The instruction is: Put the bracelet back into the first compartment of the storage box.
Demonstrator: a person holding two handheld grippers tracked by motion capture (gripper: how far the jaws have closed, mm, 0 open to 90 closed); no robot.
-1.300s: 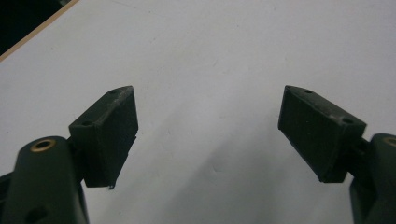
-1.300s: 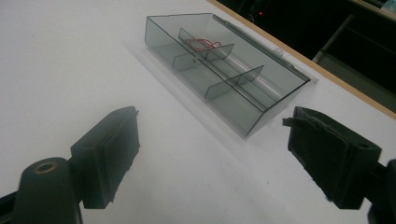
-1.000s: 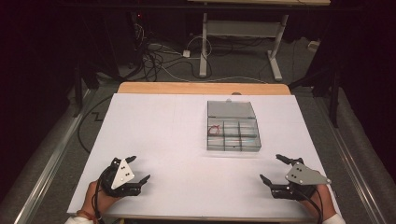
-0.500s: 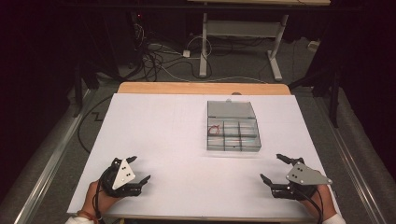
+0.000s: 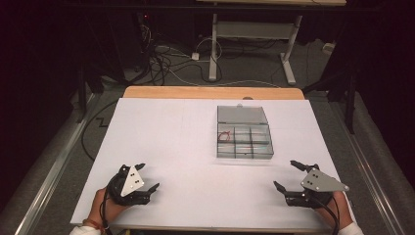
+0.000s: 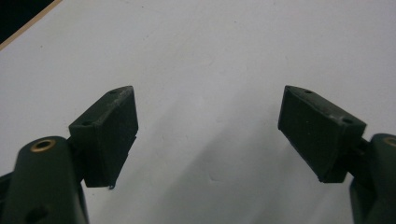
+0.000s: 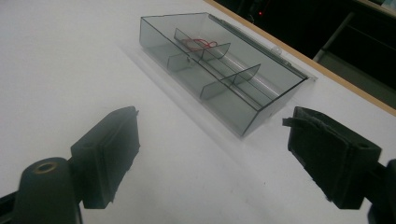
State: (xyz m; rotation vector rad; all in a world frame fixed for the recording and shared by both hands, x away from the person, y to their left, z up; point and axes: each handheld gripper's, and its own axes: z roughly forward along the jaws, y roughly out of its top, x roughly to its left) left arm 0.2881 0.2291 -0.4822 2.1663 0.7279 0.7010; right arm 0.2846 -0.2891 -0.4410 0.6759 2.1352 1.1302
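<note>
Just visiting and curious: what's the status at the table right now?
Left gripper open, empty, at near left edge. Right gripper open, empty, pointed toward clear compartment box. Box open, something small and red in one compartment. Nothing between grippers and box.

Surface: white rectangular table top [image 5: 176, 147], tan wooden strip at far edge.
On it: clear grey plastic compartment box [image 5: 243, 139], lid open, right of centre.
Box contents: small red wire loop [image 5: 224, 136] in far-left compartment.

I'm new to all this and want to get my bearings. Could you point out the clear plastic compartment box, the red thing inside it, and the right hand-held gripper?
Clear plastic compartment box [image 5: 243, 152], high view, front wall.
Red loop-shaped item [image 5: 224, 136], high view, its middle.
Right hand-held gripper [image 5: 288, 175], high view, midway between fingertips.
</note>
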